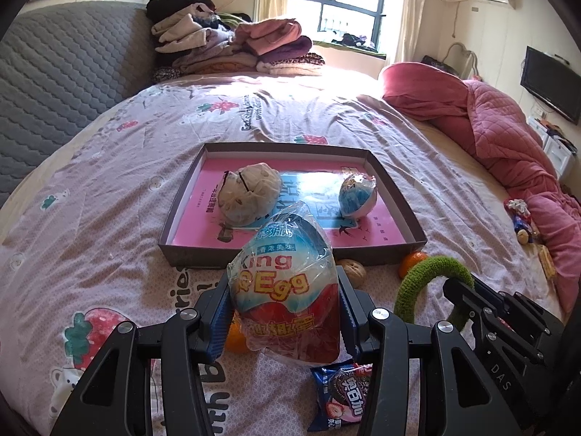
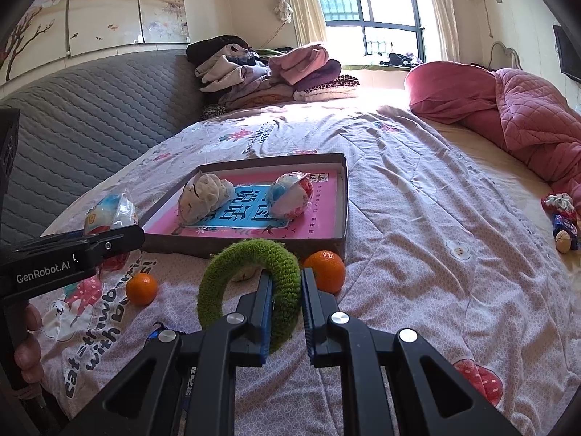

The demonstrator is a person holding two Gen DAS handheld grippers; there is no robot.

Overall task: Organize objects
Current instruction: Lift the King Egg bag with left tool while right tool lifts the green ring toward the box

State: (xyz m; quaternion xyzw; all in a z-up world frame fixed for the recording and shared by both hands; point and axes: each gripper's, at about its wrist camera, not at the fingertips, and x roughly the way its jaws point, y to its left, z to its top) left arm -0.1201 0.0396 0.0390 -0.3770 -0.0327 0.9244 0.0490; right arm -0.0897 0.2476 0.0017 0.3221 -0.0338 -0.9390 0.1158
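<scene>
My left gripper (image 1: 285,301) is shut on a plastic-wrapped King Egg toy egg (image 1: 287,287) and holds it above the bedsheet, just in front of the shallow cardboard box (image 1: 290,254). The box's near wall also shows in the right wrist view (image 2: 254,245). Inside the box lie a beige bundle (image 1: 250,192) and a second wrapped egg (image 1: 356,196). My right gripper (image 2: 285,309) is shut on a green crocheted ring (image 2: 250,287), held upright in front of the box. The ring also shows in the left wrist view (image 1: 428,279).
Two oranges (image 2: 324,270) (image 2: 141,288), a walnut (image 1: 352,270) and a blue snack packet (image 1: 341,396) lie on the sheet near the box. Small toys (image 2: 563,221) lie at the right by a pink quilt (image 2: 526,116). Folded clothes (image 2: 268,72) are stacked at the back.
</scene>
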